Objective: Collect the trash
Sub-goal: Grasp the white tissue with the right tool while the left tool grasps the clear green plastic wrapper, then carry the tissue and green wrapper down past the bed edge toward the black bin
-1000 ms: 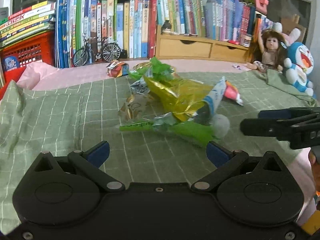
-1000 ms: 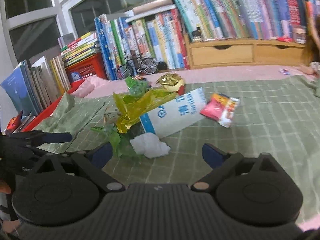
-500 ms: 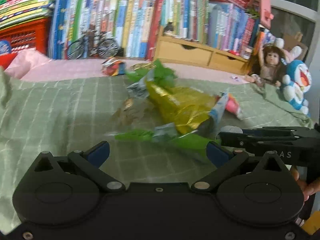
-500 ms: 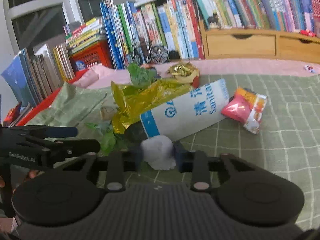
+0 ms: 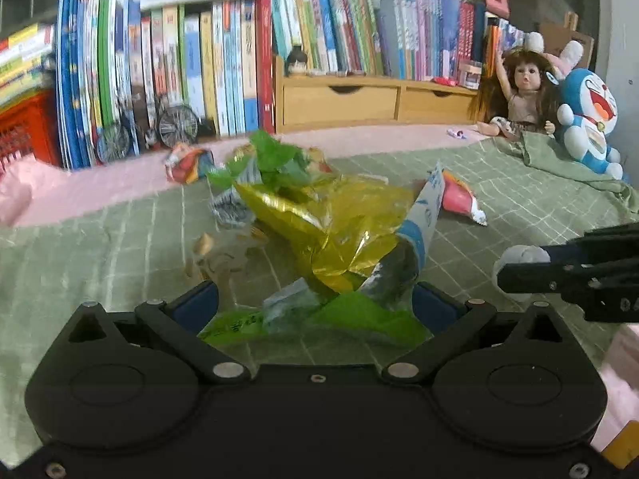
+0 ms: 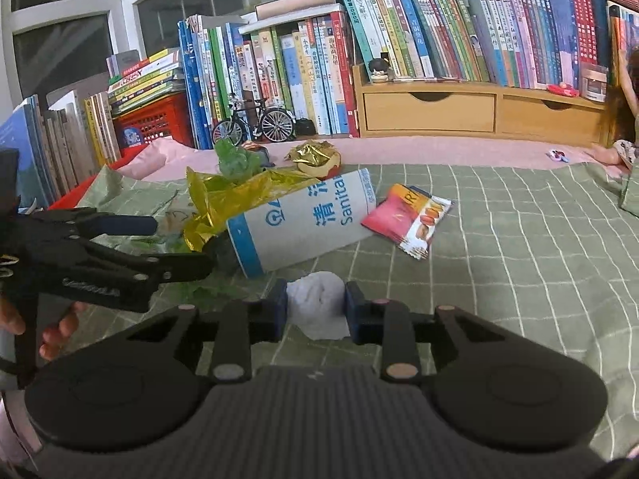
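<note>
Though crumpled, sanitary bag (image 6: pixel 303 221) lengthwise up-right

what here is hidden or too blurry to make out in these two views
- Left wrist view: the wrappers behind the yellow foil bag are smeared by motion blur, and the print is unreadable.
- Left wrist view: the white tissue wad is mostly covered by the right gripper.
- Right wrist view: the green wrapper lies largely behind the left gripper.
- Right wrist view: the doll is cut off by the frame edge.
</note>
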Tool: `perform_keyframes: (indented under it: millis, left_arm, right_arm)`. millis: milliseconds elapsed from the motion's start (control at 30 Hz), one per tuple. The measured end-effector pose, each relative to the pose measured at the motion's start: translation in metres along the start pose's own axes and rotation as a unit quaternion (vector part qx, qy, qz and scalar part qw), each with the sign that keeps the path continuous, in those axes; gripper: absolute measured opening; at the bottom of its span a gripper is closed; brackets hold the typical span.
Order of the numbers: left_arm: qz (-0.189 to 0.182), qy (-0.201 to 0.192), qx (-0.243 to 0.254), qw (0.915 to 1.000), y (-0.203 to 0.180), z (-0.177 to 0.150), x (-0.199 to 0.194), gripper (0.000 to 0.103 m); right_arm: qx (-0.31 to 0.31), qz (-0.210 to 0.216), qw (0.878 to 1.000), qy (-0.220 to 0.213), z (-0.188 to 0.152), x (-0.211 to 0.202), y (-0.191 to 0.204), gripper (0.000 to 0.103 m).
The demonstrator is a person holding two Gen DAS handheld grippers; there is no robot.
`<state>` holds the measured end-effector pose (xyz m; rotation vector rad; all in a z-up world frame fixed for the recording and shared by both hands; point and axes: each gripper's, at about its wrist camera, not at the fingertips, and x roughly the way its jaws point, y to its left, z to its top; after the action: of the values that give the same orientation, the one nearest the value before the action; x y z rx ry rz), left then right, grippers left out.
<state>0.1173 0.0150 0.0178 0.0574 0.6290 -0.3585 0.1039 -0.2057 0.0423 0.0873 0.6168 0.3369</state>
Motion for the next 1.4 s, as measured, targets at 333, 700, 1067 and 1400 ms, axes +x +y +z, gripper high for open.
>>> perform_keyframes:
  millis: [333, 700, 1067, 1400]
  left_arm:
    - [-0.032, -0.003, -0.067, 0.9972, 0.029, -0.010, 0.000, 0.085]
    - [-0.028, -0.010, -0.092, 0.9953, 0.037, -0.010, -0.017, 0.041]
    - [-0.022, -0.029, -0.114, 0.9928, 0.042, -0.014, -0.060, 0.041]
    - [-0.031, -0.037, -0.108, 0.9930, 0.025, -0.027, -0.105, 0.041]
  right_arm:
    - [0.004, 0.008, 1.000, 0.008, -0.008, 0.004, 0.003, 0.037]
    - [-0.002, 0.016, 1.000, 0.005, -0.008, -0.004, 0.015, 0.036]
    - [-0.004, 0.019, 1.000, -0.011, -0.005, -0.030, 0.029, 0.036]
    - [-0.008, 0.029, 0.999, -0.010, -0.019, -0.057, 0.050, 0.036]
